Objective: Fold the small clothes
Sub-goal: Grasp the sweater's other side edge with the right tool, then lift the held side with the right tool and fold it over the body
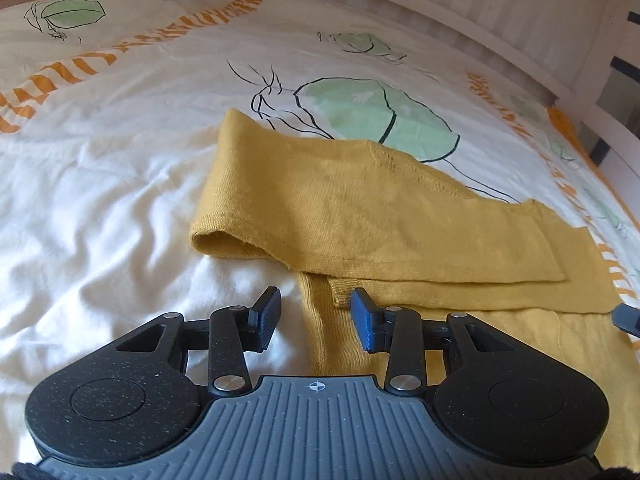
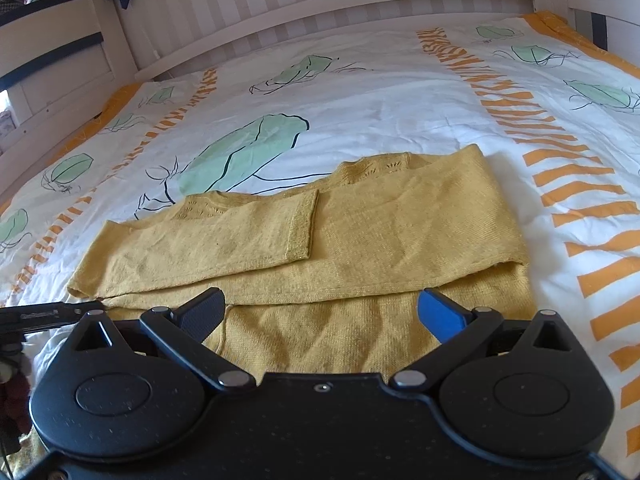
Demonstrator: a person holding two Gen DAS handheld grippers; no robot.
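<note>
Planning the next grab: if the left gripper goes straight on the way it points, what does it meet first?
Probably the mustard sweater: the open left gripper points down at the body's near edge below the folded sleeves, nothing between. Depth is uncertain.

Bed (image 2: 280,4), white slatted frame. Covered by white duvet (image 2: 380,92) printed with green leaves and orange stripes. On duvet: one mustard-yellow knit sweater (image 2: 360,232), flat, both sleeves folded across body.
</note>
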